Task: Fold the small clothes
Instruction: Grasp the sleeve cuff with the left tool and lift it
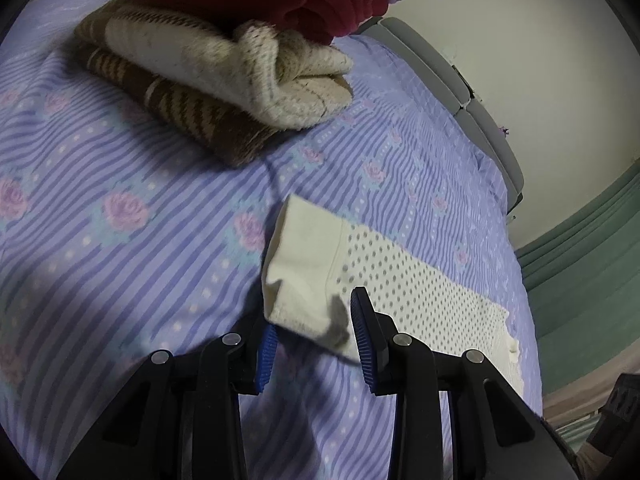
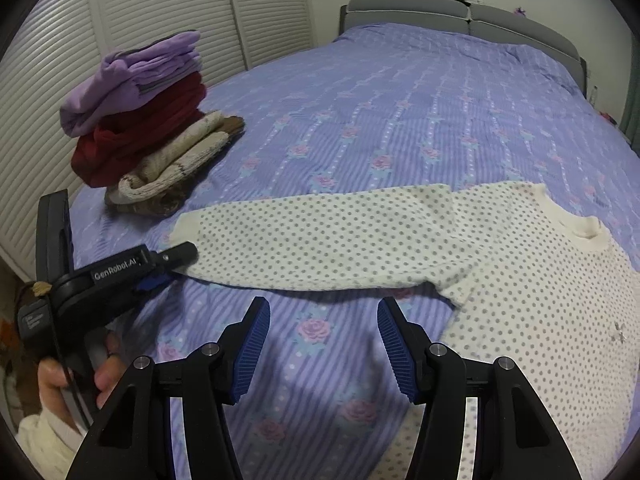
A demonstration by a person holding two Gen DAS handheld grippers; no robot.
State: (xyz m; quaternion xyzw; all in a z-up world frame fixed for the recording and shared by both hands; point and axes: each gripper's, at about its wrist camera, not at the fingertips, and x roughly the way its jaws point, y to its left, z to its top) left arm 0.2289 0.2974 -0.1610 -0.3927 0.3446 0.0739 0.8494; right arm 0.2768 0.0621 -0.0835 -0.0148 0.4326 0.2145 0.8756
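A white sweater with grey dots (image 2: 532, 280) lies flat on the bed, one sleeve (image 2: 320, 236) stretched out to the left. The sleeve's plain cream cuff (image 1: 304, 264) lies between the blue pads of my left gripper (image 1: 316, 314), bunched, with its edges reaching both pads. In the right wrist view the left gripper (image 2: 172, 268) sits at the cuff end, rolled onto its side. My right gripper (image 2: 324, 308) hangs open over bare bedspread just in front of the sleeve, with nothing between its fingers.
A stack of folded clothes (image 2: 140, 120), purple on red on cream and brown knit, stands on the bed (image 2: 400, 100) at the left, just beyond the cuff (image 1: 200, 80). The grey headboard (image 2: 460, 12) is at the far end. Louvred doors (image 2: 160, 8) run along the left.
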